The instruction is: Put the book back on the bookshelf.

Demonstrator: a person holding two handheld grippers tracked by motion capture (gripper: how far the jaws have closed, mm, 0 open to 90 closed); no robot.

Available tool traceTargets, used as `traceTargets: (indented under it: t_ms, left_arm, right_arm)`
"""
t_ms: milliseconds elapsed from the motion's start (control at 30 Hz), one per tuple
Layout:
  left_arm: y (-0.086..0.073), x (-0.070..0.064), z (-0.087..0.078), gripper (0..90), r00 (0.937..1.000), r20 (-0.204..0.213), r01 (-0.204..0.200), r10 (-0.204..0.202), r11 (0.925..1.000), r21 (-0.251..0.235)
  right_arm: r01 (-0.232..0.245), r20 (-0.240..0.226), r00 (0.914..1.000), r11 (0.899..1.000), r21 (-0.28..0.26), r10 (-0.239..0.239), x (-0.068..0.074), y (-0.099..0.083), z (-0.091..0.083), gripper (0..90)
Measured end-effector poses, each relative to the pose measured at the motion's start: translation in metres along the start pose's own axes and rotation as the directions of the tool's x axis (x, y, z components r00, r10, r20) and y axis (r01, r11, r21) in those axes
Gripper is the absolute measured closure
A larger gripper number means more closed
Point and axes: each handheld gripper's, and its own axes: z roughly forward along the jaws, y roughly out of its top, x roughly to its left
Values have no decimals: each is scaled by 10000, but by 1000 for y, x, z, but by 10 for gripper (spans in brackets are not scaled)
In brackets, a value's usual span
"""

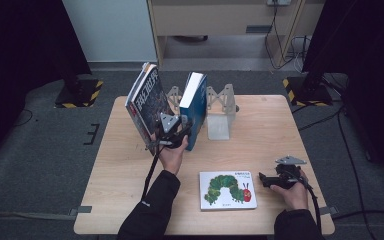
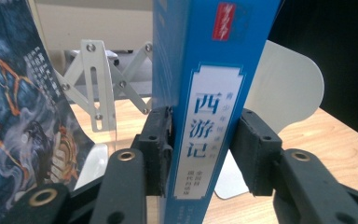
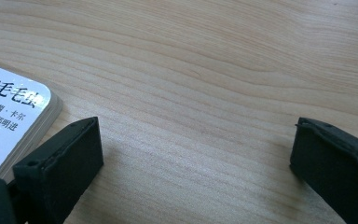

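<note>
Sleeves at the bottom of the high view, one forearm each side. Left gripper (image 1: 180,134) is up at the blue book (image 1: 193,107), which stands upright on the table (image 1: 260,120), spine toward the person. In the left gripper view the jaws straddle the spine (image 2: 204,135): left pad (image 2: 161,149) looks pressed against the cover, right pad (image 2: 256,154) just beside the spine with a thin gap, so a loose pinch on the blue book, not fully tight. Dark book (image 1: 146,102) leans tilted just left of the blue one, top tipped away to the left, close but can't tell if touching. Metal bookend (image 1: 220,112) with scissor-like struts stands right behind and beside the blue book; its pale plate (image 2: 289,88) shows behind the spine.

Right gripper (image 1: 267,180) rests low at the near right of the table, jaws spread wide, holding nothing. Caterpillar book (image 1: 227,190) lies flat, cover up, just left of it; its corner (image 3: 23,112) sits next to the one jaw in the right gripper view, not between the jaws.
</note>
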Motion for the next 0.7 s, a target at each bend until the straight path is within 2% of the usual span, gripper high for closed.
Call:
traceTargets:
  t_ms: [233,333,533,700]
  left_arm:
    - [0,-12,3,596,9985,-467,-285,284,9996,-30]
    - [1,-17,6,596,9979,-544,-358,355,9993,-50]
    - [2,-23,15,593,9982,-527,-272,270,9996,-40]
    - [7,-23,23,585,9995,-314,-104,106,9999,63]
  right_arm:
    - [-8,11,10000,10000,-9,8,0,0,0,25]
    - [-6,18,10000,10000,-24,6,0,0,0,25]
    - [-13,17,10000,10000,-23,13,0,0,0,25]
    - [-5,11,10000,10000,-21,5,0,0,0,25]
